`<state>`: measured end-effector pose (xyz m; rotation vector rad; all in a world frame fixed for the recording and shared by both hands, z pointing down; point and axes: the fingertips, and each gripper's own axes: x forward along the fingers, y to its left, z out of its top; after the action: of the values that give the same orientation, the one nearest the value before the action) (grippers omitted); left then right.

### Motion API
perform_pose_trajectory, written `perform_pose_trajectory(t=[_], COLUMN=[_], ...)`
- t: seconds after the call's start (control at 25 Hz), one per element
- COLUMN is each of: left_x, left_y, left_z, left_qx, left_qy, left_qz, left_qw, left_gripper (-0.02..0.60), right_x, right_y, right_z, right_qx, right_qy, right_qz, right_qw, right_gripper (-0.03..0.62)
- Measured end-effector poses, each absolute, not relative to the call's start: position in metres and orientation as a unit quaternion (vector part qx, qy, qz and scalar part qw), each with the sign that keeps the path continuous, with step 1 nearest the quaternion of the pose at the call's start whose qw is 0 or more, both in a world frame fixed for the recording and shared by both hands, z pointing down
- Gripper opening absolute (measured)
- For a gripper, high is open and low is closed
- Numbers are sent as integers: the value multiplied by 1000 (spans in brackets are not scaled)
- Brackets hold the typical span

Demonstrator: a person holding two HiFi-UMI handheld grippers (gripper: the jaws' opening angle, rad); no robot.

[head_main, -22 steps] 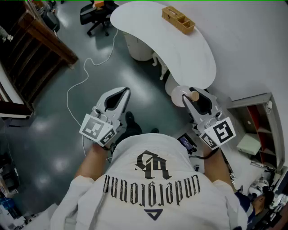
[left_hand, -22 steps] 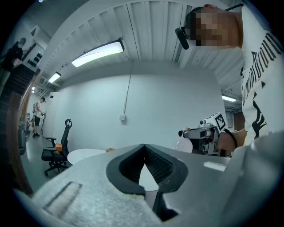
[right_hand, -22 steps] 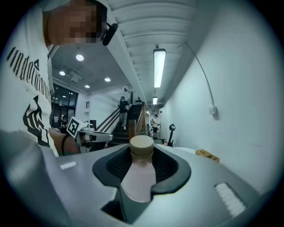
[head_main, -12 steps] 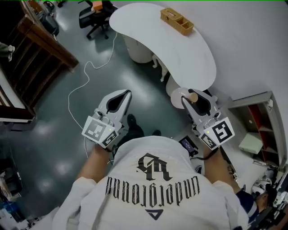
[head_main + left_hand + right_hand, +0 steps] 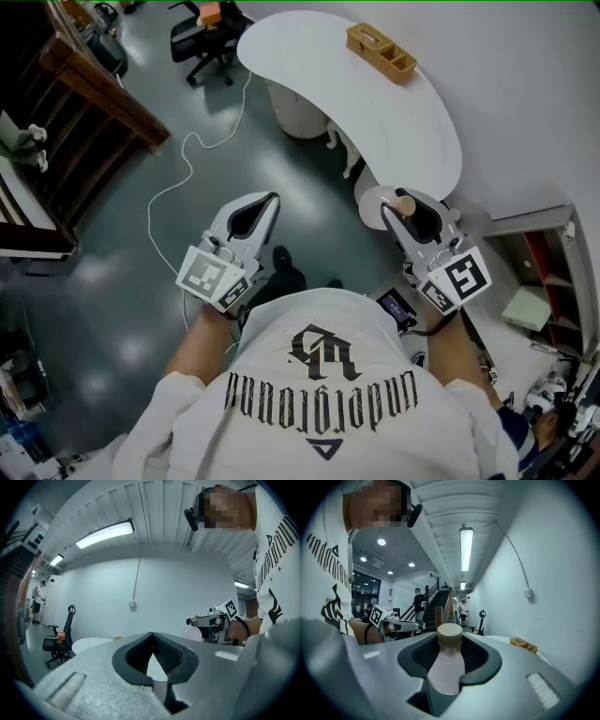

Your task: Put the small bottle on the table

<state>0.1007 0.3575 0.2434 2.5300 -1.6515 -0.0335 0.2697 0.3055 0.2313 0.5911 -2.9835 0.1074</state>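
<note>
Left gripper (image 5: pixel 271 198) sits at 9 o'clock of the right one, jaws clenched tip to tip with nothing between them. Right gripper (image 5: pixel 397 202) grasps the small bottle (image 5: pixel 446 667) at the neck, tan cap (image 5: pixel 449 633) up, off the table. White table (image 5: pixel 403 122) is at 12 o'clock, with a wooden tray (image 5: pixel 382 52) at its far end.

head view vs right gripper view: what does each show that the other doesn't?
Head view only: the white cable trailing over the dark floor.

Right gripper view only: the ceiling light strip, the staircase, and the ribbed pads pressing the small bottle at its sides.

Both: the small bottle with its tan cap held in the jaws of the right gripper, the white table ahead, the wooden tray on it, and the left gripper.
</note>
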Motion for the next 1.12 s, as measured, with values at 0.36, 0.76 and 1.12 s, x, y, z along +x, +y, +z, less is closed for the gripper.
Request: perform_pose_trajectory(t=[0.36,0.76,1.12], left_x=[23,-66,-102], left_y=[318,292,275], left_z=[243,238,250], left_qx=[841,854,852], left_qy=[-539,-518,-519], left_qz=[-7,3,-6], left_qw=[52,50,67], left_gripper=[5,5,5], right_x=[193,106,74], right_y=[266,237,215], right_z=[226,224,228], right_qx=[205,230,237], right_qy=[-978,-972,-970], right_qz=[31,31,31], right_qw=[41,37,51], right_gripper=[135,135,135])
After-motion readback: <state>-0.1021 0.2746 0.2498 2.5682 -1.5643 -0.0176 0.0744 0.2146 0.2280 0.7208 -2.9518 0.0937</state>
